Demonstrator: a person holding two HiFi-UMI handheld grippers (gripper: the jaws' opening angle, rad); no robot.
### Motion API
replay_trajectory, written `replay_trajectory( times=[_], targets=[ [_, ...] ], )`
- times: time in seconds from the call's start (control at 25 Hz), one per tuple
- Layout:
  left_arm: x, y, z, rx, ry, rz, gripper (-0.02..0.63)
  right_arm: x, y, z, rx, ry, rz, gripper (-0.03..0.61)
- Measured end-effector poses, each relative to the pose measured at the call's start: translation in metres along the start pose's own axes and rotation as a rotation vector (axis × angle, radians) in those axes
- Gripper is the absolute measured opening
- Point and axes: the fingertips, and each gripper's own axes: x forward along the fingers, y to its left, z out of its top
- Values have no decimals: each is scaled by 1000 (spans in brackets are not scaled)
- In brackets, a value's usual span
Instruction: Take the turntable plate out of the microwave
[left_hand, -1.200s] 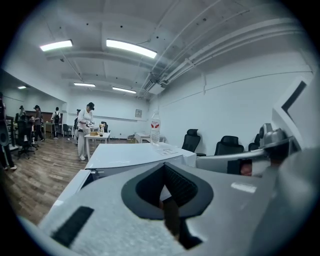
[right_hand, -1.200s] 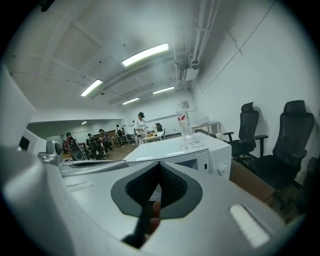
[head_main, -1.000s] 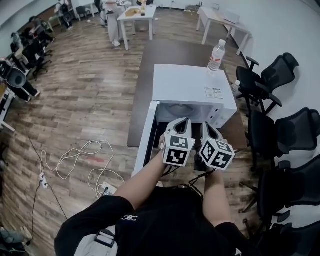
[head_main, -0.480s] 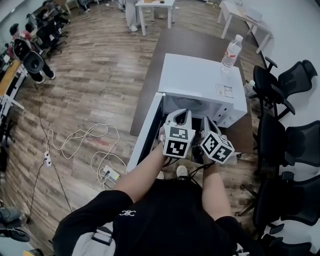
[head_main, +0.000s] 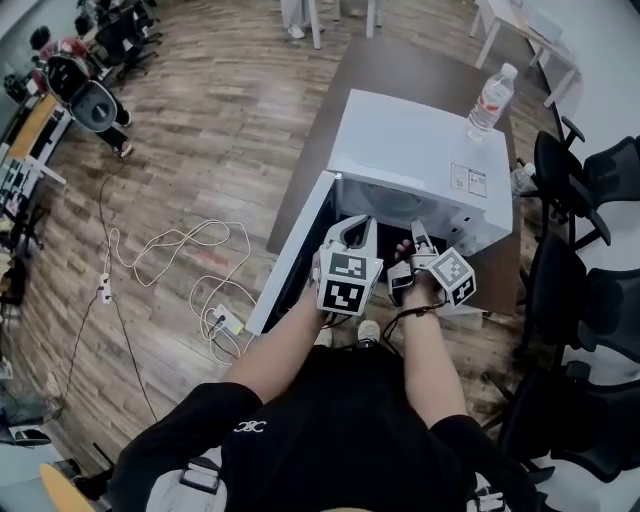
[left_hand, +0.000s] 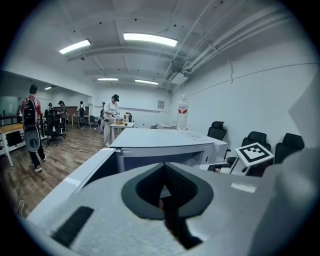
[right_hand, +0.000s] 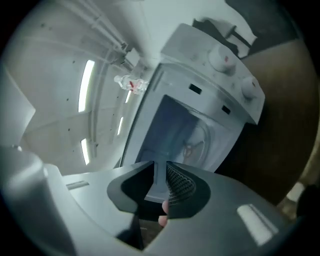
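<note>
The white microwave (head_main: 420, 150) stands on a dark table with its door (head_main: 290, 255) swung open to the left. Inside the cavity the glass turntable plate (right_hand: 200, 140) lies on its floor, over a small hub. My left gripper (head_main: 350, 232) hovers at the left of the cavity mouth; its jaws (left_hand: 164, 167) meet, shut on nothing. At the right of the mouth my right gripper (head_main: 415, 240) points into the cavity, rolled on its side. Its jaws (right_hand: 160, 167) have just been opening and stand a narrow gap apart with nothing between them, short of the plate.
A water bottle (head_main: 492, 100) stands on the microwave's far right corner. Black office chairs (head_main: 590, 170) crowd the table's right side. A power strip and cable (head_main: 190, 270) lie on the wooden floor at the left. People stand at tables far off.
Both grippers have come lower and closer to the cavity mouth. The right one has rolled, so its marker cube now faces sideways.
</note>
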Motion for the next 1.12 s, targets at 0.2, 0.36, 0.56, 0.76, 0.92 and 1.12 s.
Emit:
replay_trajectory(
  times=[0.2, 0.36, 0.56, 0.76, 0.92, 1.12],
  targets=[
    [0, 13, -12, 5, 18, 38, 0, 23, -36, 5, 243, -45, -3, 143],
    [2, 22, -19, -4, 34, 53, 0, 39, -64, 10, 336, -76, -36, 170],
    [9, 27, -24, -59, 60, 34, 0, 56, -88, 15, 375, -87, -89, 181],
    [14, 32, -26, -54, 71, 38, 0, 72, -110, 11, 361, -50, -163, 196],
    [19, 38, -31, -63, 89, 48, 0, 80, -116, 11, 378, -57, -187, 210],
    [24, 40, -32, -63, 97, 50, 0, 86, -115, 17, 374, -67, -202, 215]
  ],
)
